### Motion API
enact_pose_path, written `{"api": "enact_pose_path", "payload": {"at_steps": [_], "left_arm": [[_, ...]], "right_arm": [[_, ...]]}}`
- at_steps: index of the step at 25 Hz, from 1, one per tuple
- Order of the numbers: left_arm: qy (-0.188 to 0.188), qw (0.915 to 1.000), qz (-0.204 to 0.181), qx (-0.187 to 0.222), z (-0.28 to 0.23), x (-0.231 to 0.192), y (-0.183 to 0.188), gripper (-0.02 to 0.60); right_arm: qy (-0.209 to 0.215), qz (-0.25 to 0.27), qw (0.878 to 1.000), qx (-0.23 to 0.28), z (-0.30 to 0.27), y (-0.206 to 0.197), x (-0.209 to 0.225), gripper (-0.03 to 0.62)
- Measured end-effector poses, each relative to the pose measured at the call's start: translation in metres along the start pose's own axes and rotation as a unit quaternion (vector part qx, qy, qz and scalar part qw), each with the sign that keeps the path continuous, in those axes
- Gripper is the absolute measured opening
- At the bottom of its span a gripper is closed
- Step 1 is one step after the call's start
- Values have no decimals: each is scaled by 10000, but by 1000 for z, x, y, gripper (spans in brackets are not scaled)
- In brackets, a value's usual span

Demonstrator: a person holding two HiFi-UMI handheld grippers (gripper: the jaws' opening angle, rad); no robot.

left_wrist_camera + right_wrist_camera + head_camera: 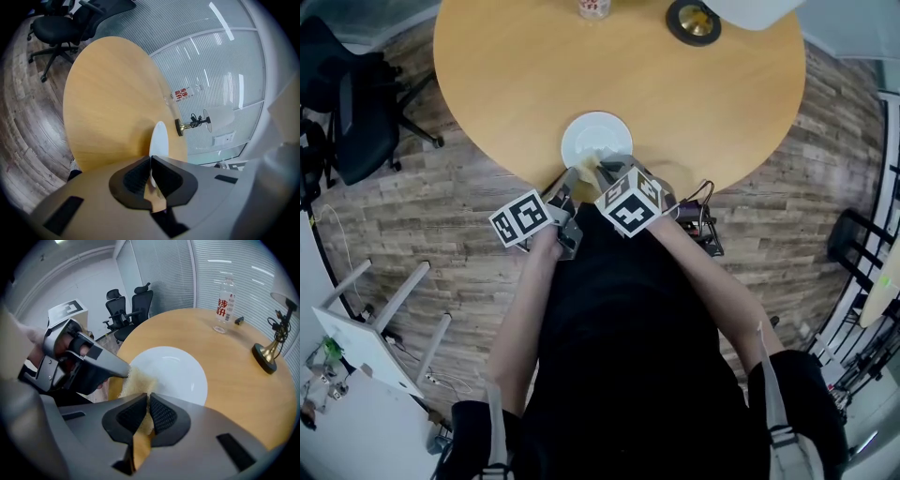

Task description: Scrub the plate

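Left hand-held gripper (151,169) pinches the round white plate (159,139); right hand-held gripper (147,409) clamps a grainy yellow pad (137,382), perhaps sponge.

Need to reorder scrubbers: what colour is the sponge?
Pale yellow sponge, best seen in the right gripper view.

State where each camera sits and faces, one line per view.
Head view: on the person's head, facing steeply down at the table, plate, left gripper, right gripper and both forearms.
Left gripper view: rides that gripper, looking along jaws shut on the plate's rim, across the table toward a lamp.
Right gripper view: rides that gripper, jaws shut on a sponge, facing the plate; left gripper shows.
Shared: all show plate and table.
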State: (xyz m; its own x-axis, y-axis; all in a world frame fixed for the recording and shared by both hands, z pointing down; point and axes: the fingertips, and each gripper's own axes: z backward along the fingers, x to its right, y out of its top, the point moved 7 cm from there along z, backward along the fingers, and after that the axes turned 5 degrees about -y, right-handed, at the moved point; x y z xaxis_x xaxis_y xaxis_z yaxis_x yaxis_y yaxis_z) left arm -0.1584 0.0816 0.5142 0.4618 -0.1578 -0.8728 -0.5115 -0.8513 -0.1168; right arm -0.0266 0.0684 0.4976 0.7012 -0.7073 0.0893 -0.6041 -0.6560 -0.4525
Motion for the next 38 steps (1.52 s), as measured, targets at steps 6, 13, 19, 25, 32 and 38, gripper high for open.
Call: {"api": "enact_pose_path", "payload": {"at_steps": [6, 13, 19, 25, 32, 38], "left_arm": [[-35, 10000, -5, -9, -2, 0, 1, 25], [-42, 10000, 63, -45, -2, 0, 0, 25], [-49, 9989, 432, 150, -7, -6, 11, 25], [-115, 9975, 640, 271, -23, -6, 23, 25], [-203, 9936, 948, 572, -50, -1, 44, 25], [-43, 9917, 1008, 799, -63, 8, 59, 25]], "right_arm": [[-287, -231, 9991, -214, 2, -11, 38, 28], [-707, -453, 9965, -29, -7, 19, 81, 28], [-634, -756, 9941, 458, 13, 24, 95, 28], [-635, -1264, 9874, 704, 53, 9, 109, 28], [-727, -1883, 9752, 905, 80, -2, 115, 28], [-736, -1942, 9731, 1002, 96, -4, 114, 28]]}}
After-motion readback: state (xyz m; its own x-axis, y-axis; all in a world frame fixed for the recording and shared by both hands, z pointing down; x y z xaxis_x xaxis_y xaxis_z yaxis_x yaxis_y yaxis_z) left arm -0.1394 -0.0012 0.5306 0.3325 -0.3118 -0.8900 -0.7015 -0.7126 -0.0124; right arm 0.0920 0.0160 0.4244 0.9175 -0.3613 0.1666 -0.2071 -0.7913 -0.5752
